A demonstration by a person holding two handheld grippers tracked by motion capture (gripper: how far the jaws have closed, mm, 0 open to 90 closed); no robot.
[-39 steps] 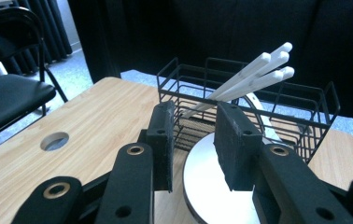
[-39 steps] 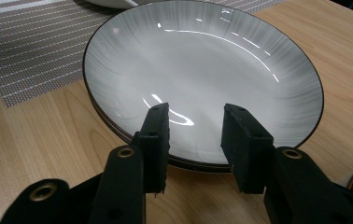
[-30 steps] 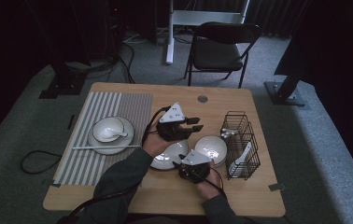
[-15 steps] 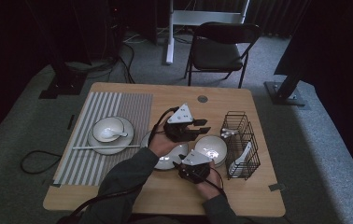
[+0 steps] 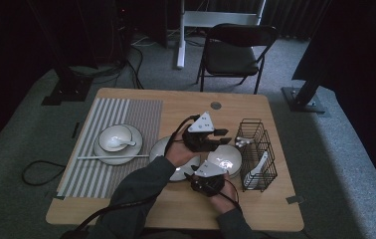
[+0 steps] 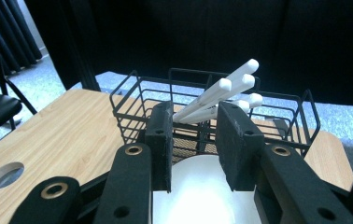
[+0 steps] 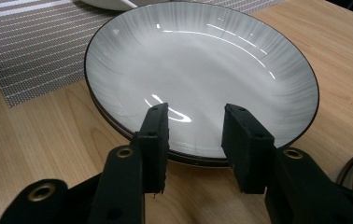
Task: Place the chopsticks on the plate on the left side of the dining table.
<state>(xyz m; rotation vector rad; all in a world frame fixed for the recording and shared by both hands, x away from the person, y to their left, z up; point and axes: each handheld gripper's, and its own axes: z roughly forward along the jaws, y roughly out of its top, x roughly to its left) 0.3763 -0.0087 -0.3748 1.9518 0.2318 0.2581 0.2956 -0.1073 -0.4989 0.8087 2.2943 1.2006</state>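
**Grippers poised over plate and bowl beside the wire basket**

Wooden desk (image 5: pixel 126 199) carries a grey striped placemat (image 5: pixel 141 114) on its left half, with a white bowl and spoon on a white plate (image 5: pixel 118 143) resting on it, and a long white chopstick (image 5: pixel 111 157) lying along the near edge of that plate.

To the right of the mat, the left gripper (image 5: pixel 215 137) hovers above a small white bowl (image 5: pixel 228 158), its black fingers (image 6: pixel 161 140) apart with nothing between them. In the left gripper view they point toward a black wire basket (image 6: pixel 128 100) at the desk's right edge, in which several white chopsticks (image 6: pixel 221 88) lean up against the far rim. A white spoon (image 5: pixel 255 167) rests in the near part of the basket, seen from the high view.

The right gripper (image 5: pixel 201 183) sits nearer the person, just beside the near rim of a large round grey-white plate with a dark edge (image 7: pixel 202 70). Its fingers (image 7: pixel 153 140) are also apart, empty, and aimed at the plate's rim; whether the tips touch the rim I cannot tell. The plate appears to sit on a second plate of the same kind, close to the corner of the placemat. Part of the brown-rimmed small bowl shows at the right edge of the right gripper view.

Behind the desk stands a black folding chair (image 5: pixel 235 52) on grey carpet.
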